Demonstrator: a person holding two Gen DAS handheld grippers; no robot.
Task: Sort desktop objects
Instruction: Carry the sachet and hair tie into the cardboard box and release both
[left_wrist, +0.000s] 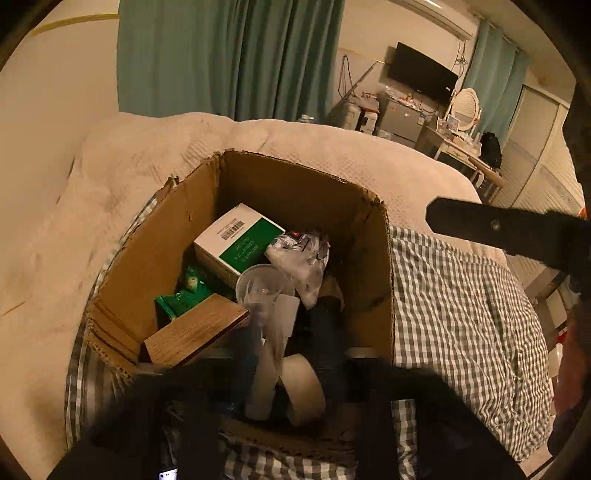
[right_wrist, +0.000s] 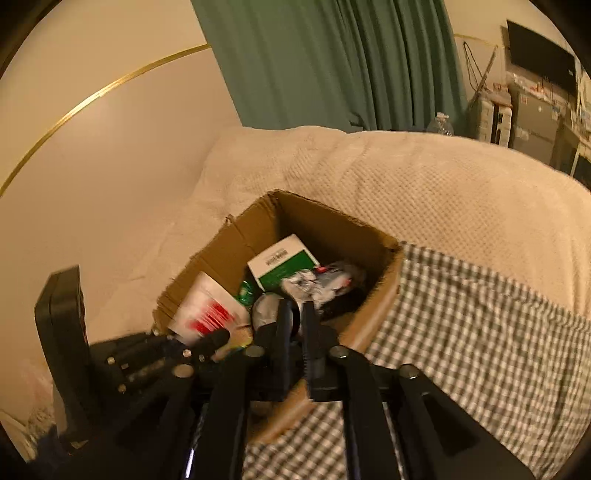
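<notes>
An open cardboard box (left_wrist: 373, 266) sits on a checked cloth; it also shows in the right wrist view (right_wrist: 384, 295). Inside lie a white-and-green carton (left_wrist: 236, 240), a crumpled plastic bag (left_wrist: 303, 258), a clear plastic cup (left_wrist: 264, 284), a green packet (left_wrist: 181, 299) and a wooden block (left_wrist: 195, 332). My left gripper (left_wrist: 284, 354) reaches into the box with its fingers around a thin white packet (left_wrist: 273, 350), beside a tape roll (left_wrist: 306, 391). My right gripper (right_wrist: 297, 314) hovers over the box's near side, jaws almost together, nothing between them. The left gripper (right_wrist: 218, 339) shows there holding a white-and-red packet (right_wrist: 207, 314).
The box stands on a bed with a cream blanket (left_wrist: 110, 192) and a green checked cloth (left_wrist: 461, 295). A wall (right_wrist: 92, 155) is at the left, teal curtains (left_wrist: 229, 55) behind. A TV (left_wrist: 421, 74) and a cluttered desk (left_wrist: 461, 147) stand at the far right.
</notes>
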